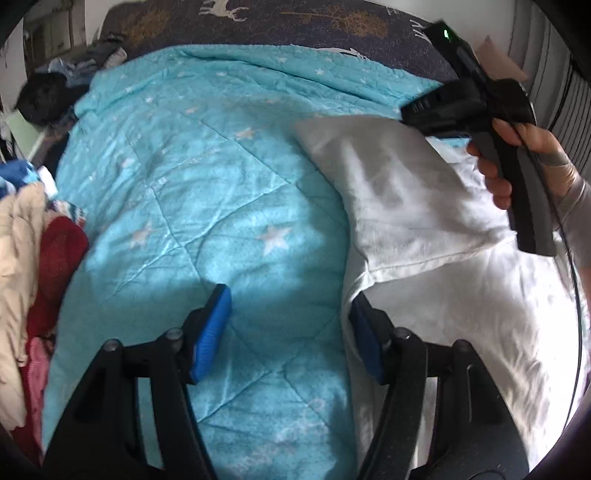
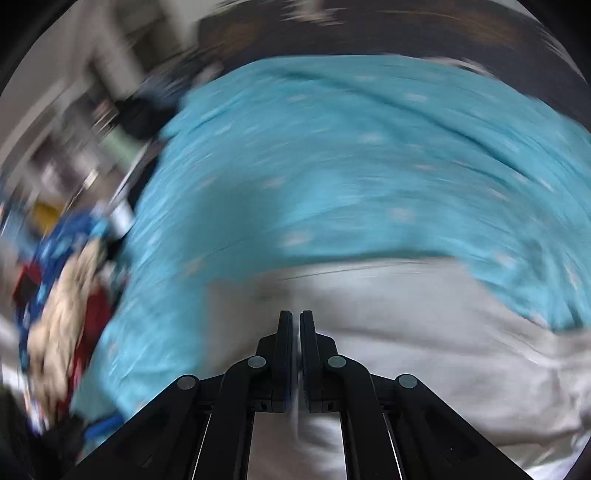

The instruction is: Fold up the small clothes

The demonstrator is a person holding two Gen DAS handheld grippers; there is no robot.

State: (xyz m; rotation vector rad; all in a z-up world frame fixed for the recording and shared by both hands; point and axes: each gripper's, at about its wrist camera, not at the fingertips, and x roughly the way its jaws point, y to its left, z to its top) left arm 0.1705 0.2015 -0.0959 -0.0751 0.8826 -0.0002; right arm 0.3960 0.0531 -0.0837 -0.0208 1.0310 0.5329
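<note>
A white garment (image 1: 424, 206) lies spread on the right side of a turquoise star-print quilt (image 1: 203, 184), with one part folded over on top. My left gripper (image 1: 290, 295) is open low over the quilt. Its right blue pad (image 1: 364, 332) rests against the garment's left edge, and nothing is between the pads. A hand (image 1: 517, 158) holds my right gripper (image 1: 413, 110) over the garment's far edge. In the blurred right wrist view that gripper (image 2: 295, 314) is shut above the white garment (image 2: 424, 350). The blur hides whether any cloth is pinched.
A pile of clothes (image 1: 33, 240) in cream, red, pink and blue lies at the left edge, seen also as the pile (image 2: 62, 306) in the right wrist view. Dark clothing (image 1: 44, 96) sits at the far left corner. A dark deer-print cover (image 1: 295, 22) runs behind the quilt.
</note>
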